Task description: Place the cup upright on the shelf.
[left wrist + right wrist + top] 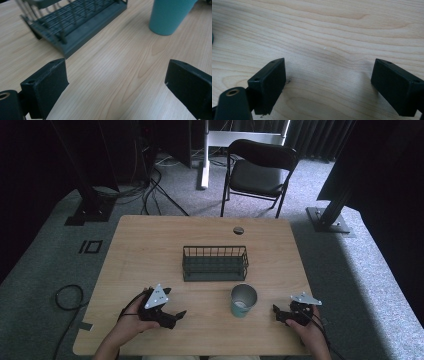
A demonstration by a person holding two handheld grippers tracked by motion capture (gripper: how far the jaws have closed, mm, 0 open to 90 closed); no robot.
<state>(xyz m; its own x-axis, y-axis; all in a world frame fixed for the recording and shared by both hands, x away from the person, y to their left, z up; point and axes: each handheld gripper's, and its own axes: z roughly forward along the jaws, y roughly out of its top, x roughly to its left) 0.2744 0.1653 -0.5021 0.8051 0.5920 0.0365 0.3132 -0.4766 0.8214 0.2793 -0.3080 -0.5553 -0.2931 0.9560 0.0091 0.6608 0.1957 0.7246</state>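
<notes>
A dark wire basket (pixel 215 262) stands in the middle of the wooden table (pixel 150 245). In front of it, to the right, is a teal cup (pixel 243 301), upright, its inside pale. My left gripper (pixel 176 316) rests near the front edge, left of the cup and pointing toward it. Its jaws are wide open with nothing between them. The left gripper view has the left gripper (pixel 116 80) over bare wood, the basket (pixel 75 22) ahead on the left and the cup (pixel 167 17) ahead on the right. My right gripper (pixel 279 314) sits right of the cup. In its own view the right gripper (pixel 328 80) is open and empty.
A small round grommet hole (pixel 238 230) sits near the table's far edge. Behind the table stands a black folding chair (pixel 260 167). Dark stand bases (pixel 90 212) and cables (pixel 67 295) lie on the grey carpet to the left and right.
</notes>
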